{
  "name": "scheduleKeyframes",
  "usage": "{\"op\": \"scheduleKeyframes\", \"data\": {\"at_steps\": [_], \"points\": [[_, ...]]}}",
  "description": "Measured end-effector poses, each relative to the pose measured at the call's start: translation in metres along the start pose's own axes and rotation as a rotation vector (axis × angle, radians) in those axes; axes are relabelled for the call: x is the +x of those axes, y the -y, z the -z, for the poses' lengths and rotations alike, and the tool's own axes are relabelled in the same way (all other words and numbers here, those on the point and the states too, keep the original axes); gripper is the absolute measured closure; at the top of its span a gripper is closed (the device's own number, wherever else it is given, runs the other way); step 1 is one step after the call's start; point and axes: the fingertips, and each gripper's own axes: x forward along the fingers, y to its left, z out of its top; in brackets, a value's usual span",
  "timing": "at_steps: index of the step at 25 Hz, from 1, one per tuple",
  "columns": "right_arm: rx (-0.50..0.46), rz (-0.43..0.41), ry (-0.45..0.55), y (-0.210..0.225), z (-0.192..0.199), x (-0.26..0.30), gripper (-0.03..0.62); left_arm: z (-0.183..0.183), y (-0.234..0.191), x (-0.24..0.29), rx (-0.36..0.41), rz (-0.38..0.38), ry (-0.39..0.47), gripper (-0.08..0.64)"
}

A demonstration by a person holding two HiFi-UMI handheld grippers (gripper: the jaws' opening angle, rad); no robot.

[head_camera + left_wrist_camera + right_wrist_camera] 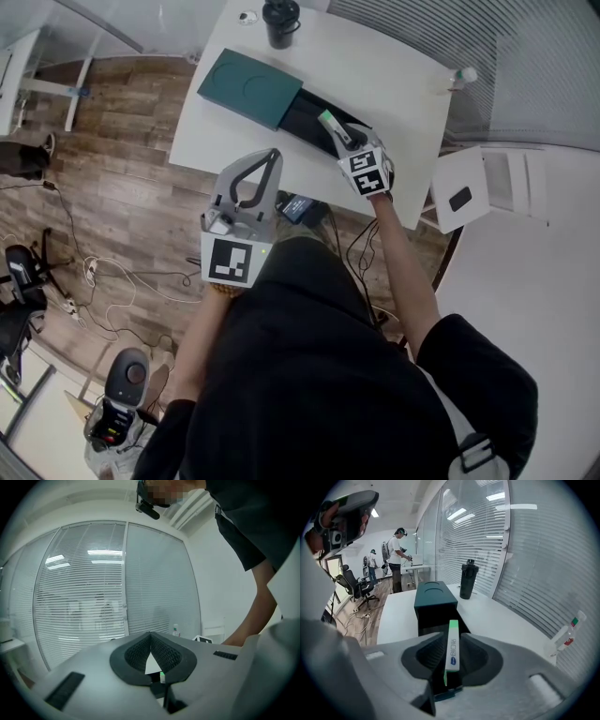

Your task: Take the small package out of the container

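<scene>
A dark green container lies on the white table, with its black tray slid out toward me. My right gripper hovers over the tray's near end. The small package, a thin white pack with green ends, stands edge-on between its jaws. They sit close on either side of it, a thin dark gap shows on the left, and I see no pad pressing. In the right gripper view the container lies straight ahead. My left gripper is shut and empty above the table's front edge, pointing at the window blinds.
A black bottle stands at the table's far edge. A small clear bottle is near the right edge. A white side table sits to the right. Cables and chairs are on the wooden floor; people stand far off.
</scene>
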Motion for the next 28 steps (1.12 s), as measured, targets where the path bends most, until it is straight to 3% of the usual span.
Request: {"op": "scheduleKeyframes", "data": {"at_steps": [5, 8, 28], "points": [[-0.023, -0.013, -0.040, 0.002, 0.008, 0.009, 0.477, 0.003, 0.000, 0.000, -0.006, -0.010, -0.004, 0.558], [0.010, -0.055, -0.071, -0.002, 0.016, 0.018, 0.429, 0.006, 0.000, 0.001, -0.017, -0.017, -0.014, 0.558], [0.028, -0.114, -0.193, -0.011, 0.044, 0.055, 0.426, 0.005, -0.003, -0.006, -0.012, -0.043, 0.001, 0.558]]}}
